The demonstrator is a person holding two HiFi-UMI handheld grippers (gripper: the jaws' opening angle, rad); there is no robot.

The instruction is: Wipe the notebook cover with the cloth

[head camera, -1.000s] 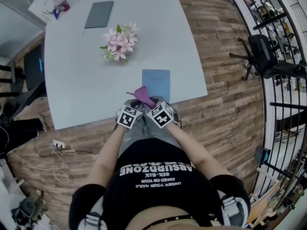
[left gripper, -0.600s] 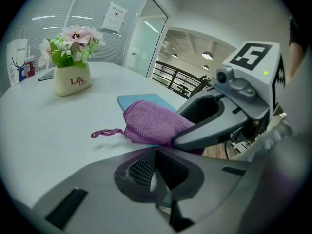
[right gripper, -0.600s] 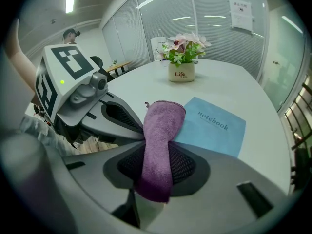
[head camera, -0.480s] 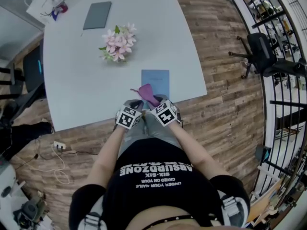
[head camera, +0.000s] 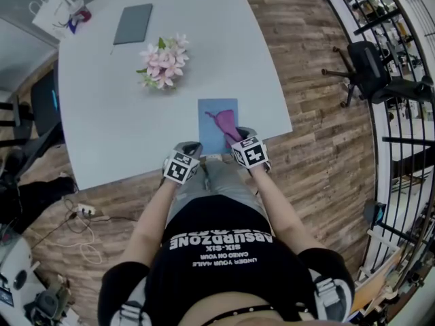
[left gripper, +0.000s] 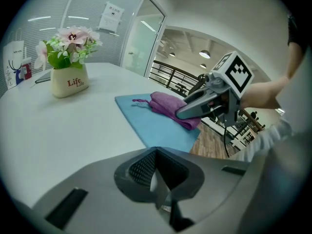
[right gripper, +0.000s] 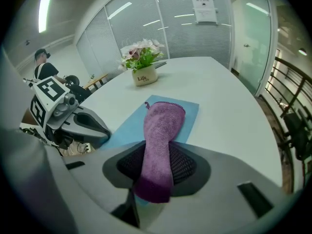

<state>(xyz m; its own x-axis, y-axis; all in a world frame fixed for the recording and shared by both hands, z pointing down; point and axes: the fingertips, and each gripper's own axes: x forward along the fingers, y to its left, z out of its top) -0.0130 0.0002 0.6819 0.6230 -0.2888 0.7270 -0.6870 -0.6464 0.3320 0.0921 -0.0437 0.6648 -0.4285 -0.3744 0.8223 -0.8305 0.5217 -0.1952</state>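
Head view with both gripper views. The blue notebook [head camera: 212, 113] lies flat at the 6 o'clock edge of the white worktop [head camera: 115, 121], just in front of the person. The purple cloth [head camera: 225, 121] rests on its cover, towards the 3 o'clock side.

We judge the wiping to be at an early or middle stage. The cloth is already in contact with the cover, but nothing visible shows how much of the surface it has passed over. The band of cover at 9 o'clock of the cloth appears to be what is left to wipe.

The right claw [right gripper: 155, 172] is closed on the near end of the cloth. The fabric runs out from between its jaws towards 12 o'clock and lies draped along the notebook.

The left claw [left gripper: 157, 179] hangs over the worktop edge at 9 o'clock of the notebook. Its jaws are drawn together with nothing between them, and it touches neither cloth nor cover.

A pot of pink flowers [head camera: 162, 64] stands at 11 o'clock of the notebook, well apart from it.
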